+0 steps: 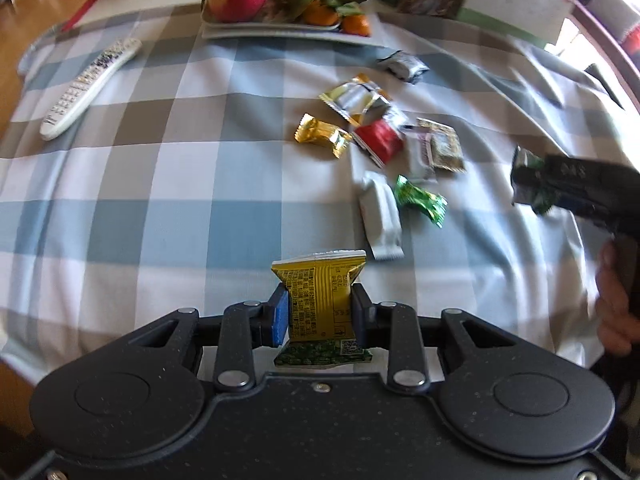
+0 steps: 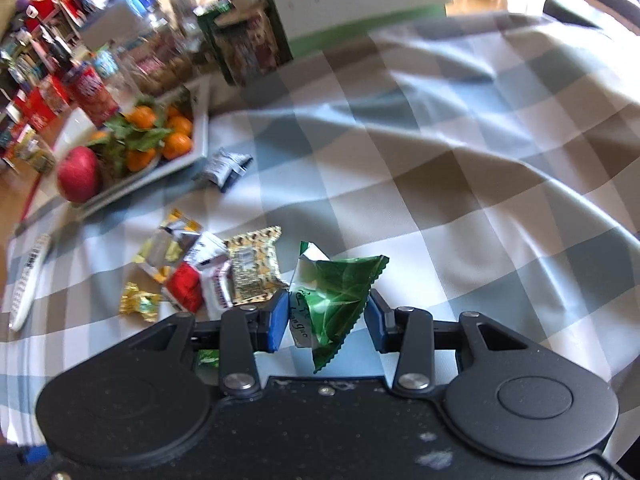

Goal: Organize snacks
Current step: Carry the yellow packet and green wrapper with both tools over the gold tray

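We have two snacks in hand. The yellow snack packet (image 1: pixel 318 296) is pinched between the pads of our left gripper (image 1: pixel 319 316), lifted clear of the checked tablecloth (image 1: pixel 160 208). The green leaf-print packet (image 2: pixel 334 304) sits clamped in our right gripper (image 2: pixel 327 316), also off the cloth.

Most of the work looks to be ahead of us. A loose cluster is scattered mid-table: a gold wrapper (image 1: pixel 322 135), a red packet (image 1: pixel 380 140), a white bar (image 1: pixel 380 216), a small green candy (image 1: pixel 422 200), a silver-and-gold sachet (image 1: pixel 354 98) and a grey packet (image 1: pixel 402 65) just beside the fruit tray (image 1: pixel 280 32). We see no obvious container or sorted group, so where these belong we cannot tell.
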{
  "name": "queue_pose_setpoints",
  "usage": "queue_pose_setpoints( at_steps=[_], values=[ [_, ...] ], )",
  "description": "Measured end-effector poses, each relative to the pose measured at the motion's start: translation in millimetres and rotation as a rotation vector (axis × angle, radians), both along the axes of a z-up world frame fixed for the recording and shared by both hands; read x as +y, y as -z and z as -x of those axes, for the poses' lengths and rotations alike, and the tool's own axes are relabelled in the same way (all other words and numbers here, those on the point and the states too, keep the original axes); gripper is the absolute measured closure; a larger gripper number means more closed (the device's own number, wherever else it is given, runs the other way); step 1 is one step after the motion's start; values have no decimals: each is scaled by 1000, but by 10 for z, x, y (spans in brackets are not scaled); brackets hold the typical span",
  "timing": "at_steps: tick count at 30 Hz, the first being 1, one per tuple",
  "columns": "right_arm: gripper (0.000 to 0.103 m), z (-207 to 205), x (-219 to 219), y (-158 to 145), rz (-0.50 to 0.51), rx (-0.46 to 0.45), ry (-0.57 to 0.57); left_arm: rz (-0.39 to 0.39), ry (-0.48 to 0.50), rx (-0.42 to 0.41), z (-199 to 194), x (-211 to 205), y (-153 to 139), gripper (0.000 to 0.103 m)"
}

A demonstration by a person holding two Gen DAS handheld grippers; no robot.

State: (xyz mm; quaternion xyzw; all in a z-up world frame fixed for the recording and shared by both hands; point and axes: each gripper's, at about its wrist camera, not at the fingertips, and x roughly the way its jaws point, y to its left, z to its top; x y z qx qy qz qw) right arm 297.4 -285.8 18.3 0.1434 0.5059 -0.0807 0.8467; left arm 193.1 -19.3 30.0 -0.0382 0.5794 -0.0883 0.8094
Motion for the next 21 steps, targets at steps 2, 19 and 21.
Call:
queue_pose_setpoints(
  at_steps=[2, 19, 21],
  values=[
    [60, 143, 21, -93, 8, -38, -2, -2, -1, -26, 185, 6, -68, 64],
    [60, 1616, 199, -377, 33, -191, -52, -20, -52, -16, 1318, 112, 42, 64],
    [60, 1781, 238, -377, 33, -196, -62, -23, -53, -17, 1408, 103, 53, 64]
  ],
)
